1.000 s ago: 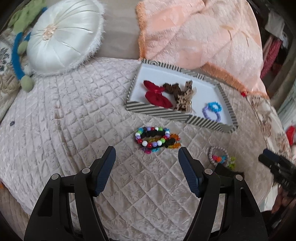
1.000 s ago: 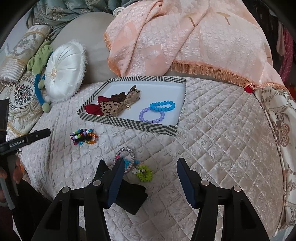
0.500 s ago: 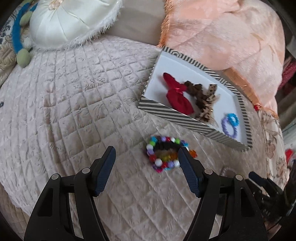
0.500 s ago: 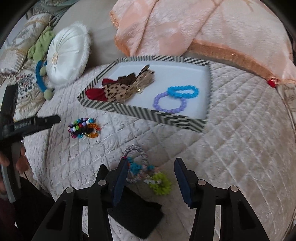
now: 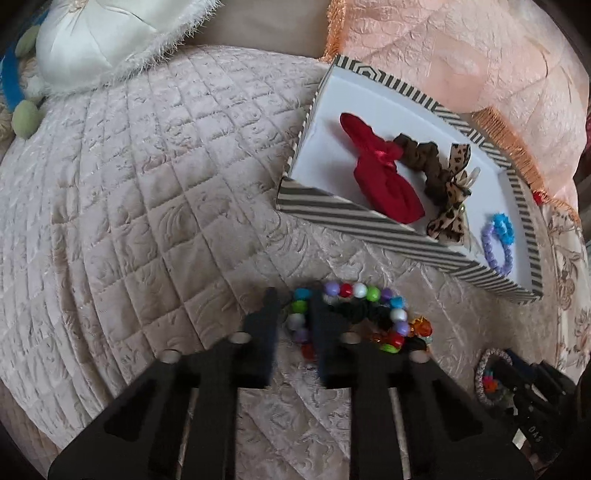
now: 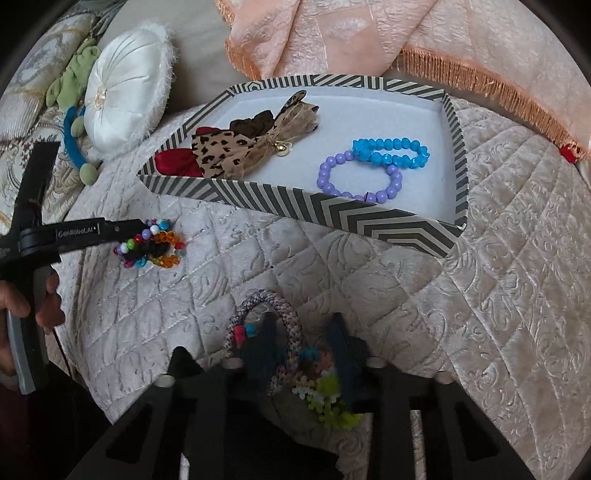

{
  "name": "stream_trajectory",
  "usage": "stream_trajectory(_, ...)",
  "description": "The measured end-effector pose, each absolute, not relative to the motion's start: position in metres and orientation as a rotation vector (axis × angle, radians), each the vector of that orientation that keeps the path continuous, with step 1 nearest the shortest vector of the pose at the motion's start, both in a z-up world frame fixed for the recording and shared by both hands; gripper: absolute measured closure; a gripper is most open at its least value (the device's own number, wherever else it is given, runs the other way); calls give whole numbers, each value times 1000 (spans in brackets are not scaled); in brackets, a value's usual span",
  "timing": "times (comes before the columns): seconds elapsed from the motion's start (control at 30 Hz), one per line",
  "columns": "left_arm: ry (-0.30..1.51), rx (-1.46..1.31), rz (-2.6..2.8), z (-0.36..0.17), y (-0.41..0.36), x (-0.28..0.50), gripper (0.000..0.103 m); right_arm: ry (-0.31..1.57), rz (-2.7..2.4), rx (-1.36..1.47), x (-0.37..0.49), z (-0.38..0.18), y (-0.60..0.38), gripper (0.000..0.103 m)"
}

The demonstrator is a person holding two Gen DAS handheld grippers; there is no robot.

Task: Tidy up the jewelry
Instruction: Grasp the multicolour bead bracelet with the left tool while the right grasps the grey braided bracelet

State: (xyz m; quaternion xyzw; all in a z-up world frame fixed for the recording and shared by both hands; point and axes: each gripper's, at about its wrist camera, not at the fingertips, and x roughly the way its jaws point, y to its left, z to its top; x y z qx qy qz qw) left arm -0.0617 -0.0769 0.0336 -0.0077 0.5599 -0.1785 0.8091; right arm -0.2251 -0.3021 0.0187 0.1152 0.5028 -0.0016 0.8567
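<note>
**Jewelry pinched by both grippers on a quilted bedspread**

Jewelry lies in two small heaps on a pale, diamond-quilted bedspread (image 5: 140, 192), and each heap has a gripper on it.

Nearest in the left wrist view, the left gripper (image 5: 293, 325) has just closed its black jaws almost together. Between them is the near left edge of a multicoloured bead bracelet (image 5: 364, 317), a ring of glossy round beads in red, green, white, blue and purple. It is tangled with a dark stretchy band and amber faceted beads. The rest of the heap spreads to the right of the jaws.

Nearest in the right wrist view, the right gripper (image 6: 308, 354) has also just narrowed its jaws. They pinch one side of a braided rope bracelet (image 6: 266, 314), pink and grey, which loops up beyond the fingertips. Small teal, white and lime-green beads bunch between and below the blurred jaws.

Further off sits a shallow rectangular tray (image 6: 332, 214) with black-and-cream striped walls and a plain white floor. At its left end lie soft fabric pieces: a red bow (image 5: 380, 177), a brown scrunchie (image 5: 421, 155) and a leopard-print bow (image 6: 236, 151) with a small gold bell. At its right end a purple bead bracelet (image 6: 358, 177) touches a blue faceted bead bracelet (image 6: 391, 151).

Farthest back are a round white satin cushion (image 6: 125, 107) with a fringed edge and a peach blanket (image 6: 369, 33) trimmed with orange fringe.
</note>
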Motion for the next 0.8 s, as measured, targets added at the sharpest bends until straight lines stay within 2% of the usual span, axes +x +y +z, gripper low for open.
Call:
stream_trajectory(0.03,1190,-22,-386,36,-76,-62,94,1052,1,244,-226,20,-302,92)
stream_trajectory(0.13,1162,-33,-410,48,-72,-68,95,1016,3,255,-231,30,-304,95)
stream_trajectory(0.47,1049,-52,-489,106,-69,-98,95,871,16,308,-260,82,-303,95)
stream_trajectory(0.8,949,-37,-568,157,-72,-133,95,810,3,300,-277,112,-302,95)
